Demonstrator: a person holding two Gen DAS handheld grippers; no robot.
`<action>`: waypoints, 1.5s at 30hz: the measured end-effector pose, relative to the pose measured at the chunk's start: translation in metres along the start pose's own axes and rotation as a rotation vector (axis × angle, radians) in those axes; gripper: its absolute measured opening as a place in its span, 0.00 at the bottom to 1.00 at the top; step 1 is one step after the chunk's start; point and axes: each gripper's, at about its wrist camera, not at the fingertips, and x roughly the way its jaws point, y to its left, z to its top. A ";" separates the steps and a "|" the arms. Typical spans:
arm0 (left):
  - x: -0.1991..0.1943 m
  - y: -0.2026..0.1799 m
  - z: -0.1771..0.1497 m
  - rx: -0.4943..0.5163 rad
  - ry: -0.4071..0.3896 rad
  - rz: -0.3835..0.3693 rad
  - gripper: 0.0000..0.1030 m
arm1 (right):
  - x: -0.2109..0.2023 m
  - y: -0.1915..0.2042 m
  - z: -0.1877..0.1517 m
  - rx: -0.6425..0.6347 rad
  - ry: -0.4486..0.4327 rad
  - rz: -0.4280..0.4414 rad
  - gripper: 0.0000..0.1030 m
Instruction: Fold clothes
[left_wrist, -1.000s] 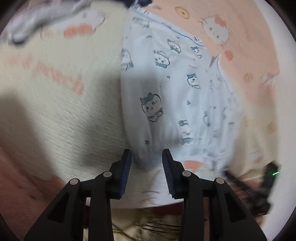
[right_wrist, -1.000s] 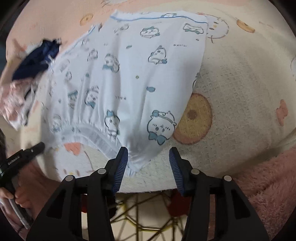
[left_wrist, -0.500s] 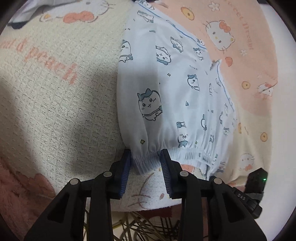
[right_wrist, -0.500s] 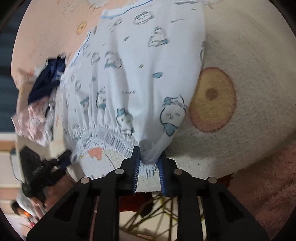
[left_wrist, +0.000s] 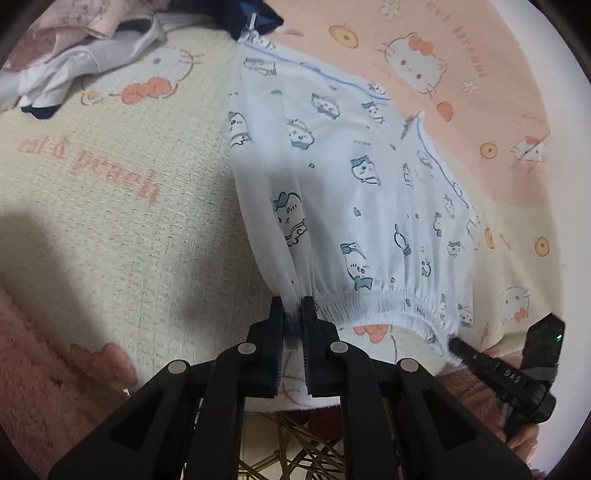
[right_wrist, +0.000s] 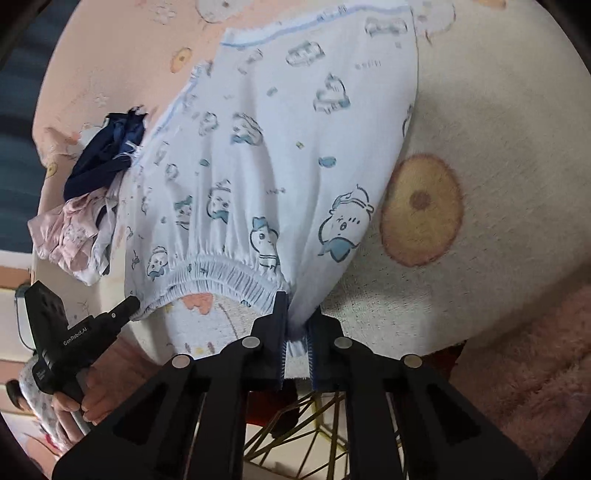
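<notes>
Left gripper (left_wrist: 293, 314) and right gripper (right_wrist: 297, 319) just closed, each pinching a waistband corner of pale-blue cartoon-print cotton shorts (left_wrist: 343, 184) on cream blanket (left_wrist: 110, 206)

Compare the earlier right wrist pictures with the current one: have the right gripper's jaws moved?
Yes. The right gripper has just been closing and now pinches the elastic waistband corner of the pale blue shorts, beside the blanket's biscuit print.

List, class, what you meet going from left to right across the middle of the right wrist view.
Pink patterned garment → navy garment → pale blue cartoon-print shorts → round biscuit print on the cream blanket.
</notes>
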 end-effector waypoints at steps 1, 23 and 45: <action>-0.003 -0.001 -0.002 0.006 -0.004 0.001 0.09 | -0.004 0.002 0.000 -0.011 -0.008 -0.003 0.08; -0.001 -0.024 -0.003 0.150 -0.041 0.037 0.16 | 0.051 0.032 0.017 0.008 0.081 -0.093 0.30; 0.017 -0.051 0.007 0.192 0.009 0.018 0.25 | 0.061 0.046 0.035 -0.038 0.069 -0.118 0.10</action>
